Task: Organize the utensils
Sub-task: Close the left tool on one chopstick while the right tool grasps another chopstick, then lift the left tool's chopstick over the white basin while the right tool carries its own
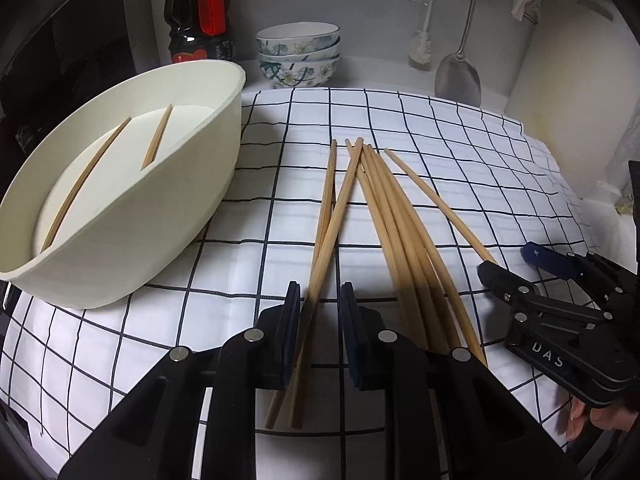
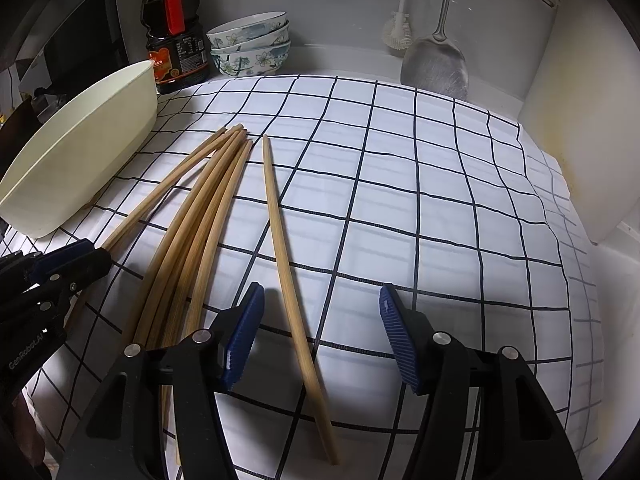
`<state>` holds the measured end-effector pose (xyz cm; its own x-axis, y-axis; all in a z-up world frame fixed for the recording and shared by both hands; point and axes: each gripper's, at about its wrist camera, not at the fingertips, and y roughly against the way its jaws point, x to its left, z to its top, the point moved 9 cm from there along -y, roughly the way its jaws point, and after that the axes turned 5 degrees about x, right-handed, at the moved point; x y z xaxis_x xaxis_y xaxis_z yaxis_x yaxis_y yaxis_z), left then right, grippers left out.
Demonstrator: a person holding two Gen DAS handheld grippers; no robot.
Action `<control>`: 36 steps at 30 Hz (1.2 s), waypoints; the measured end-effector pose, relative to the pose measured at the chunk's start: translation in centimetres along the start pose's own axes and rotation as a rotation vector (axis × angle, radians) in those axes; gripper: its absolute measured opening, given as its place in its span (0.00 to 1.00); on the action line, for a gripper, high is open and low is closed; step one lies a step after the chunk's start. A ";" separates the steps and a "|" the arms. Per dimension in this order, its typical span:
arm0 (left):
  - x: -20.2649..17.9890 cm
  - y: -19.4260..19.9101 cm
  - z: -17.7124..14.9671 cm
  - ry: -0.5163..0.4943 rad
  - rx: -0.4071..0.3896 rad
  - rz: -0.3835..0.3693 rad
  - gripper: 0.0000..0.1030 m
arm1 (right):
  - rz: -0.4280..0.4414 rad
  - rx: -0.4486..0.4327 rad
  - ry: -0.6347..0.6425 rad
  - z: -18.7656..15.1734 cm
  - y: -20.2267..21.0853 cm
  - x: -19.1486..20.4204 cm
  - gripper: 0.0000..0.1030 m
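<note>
left claw (image 1: 320,292) narrowed around two long pale wooden chopsticks (image 1: 320,248), pads not clearly pressing.

Your right gripper (image 2: 320,336) straddles a lone chopstick (image 2: 288,272) on the checked cloth (image 2: 440,208), pads clear of it.

Near ends of the bundled chopsticks (image 1: 404,240) pass behind the left gripper (image 1: 320,304) and are hidden there; whether its pads press the two crossed chopsticks (image 1: 324,236) between them is not resolvable. Two sticks in the cream tub (image 1: 224,128) are partly masked by its near wall. Soy-sauce bottle (image 2: 174,36) — label print too small to read. Spatula (image 2: 436,60) and brush (image 2: 396,32) handles are cut by the upper edge. A hand (image 1: 588,420) under the right gripper (image 2: 320,332) is barely visible — mostly out of frame.
</note>
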<state>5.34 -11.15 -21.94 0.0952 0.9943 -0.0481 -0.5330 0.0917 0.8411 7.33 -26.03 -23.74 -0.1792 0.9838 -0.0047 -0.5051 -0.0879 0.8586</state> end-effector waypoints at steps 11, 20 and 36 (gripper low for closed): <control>-0.5 0.2 0.0 0.008 0.009 -0.062 0.07 | 0.018 0.002 -0.002 0.0 0.2 0.2 0.22; -0.6 1.0 0.2 0.044 0.022 -0.121 0.07 | 0.039 -0.005 -0.021 0.2 0.7 0.0 0.06; 0.4 5.4 3.0 0.082 -0.024 -0.179 0.07 | 0.107 -0.065 -0.087 2.3 4.6 0.4 0.06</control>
<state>5.01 -10.38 -15.82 0.1216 0.9631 -0.2403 -0.5338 0.2676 0.8022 6.88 -25.65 -18.66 -0.1628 0.9778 0.1321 -0.5407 -0.2004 0.8170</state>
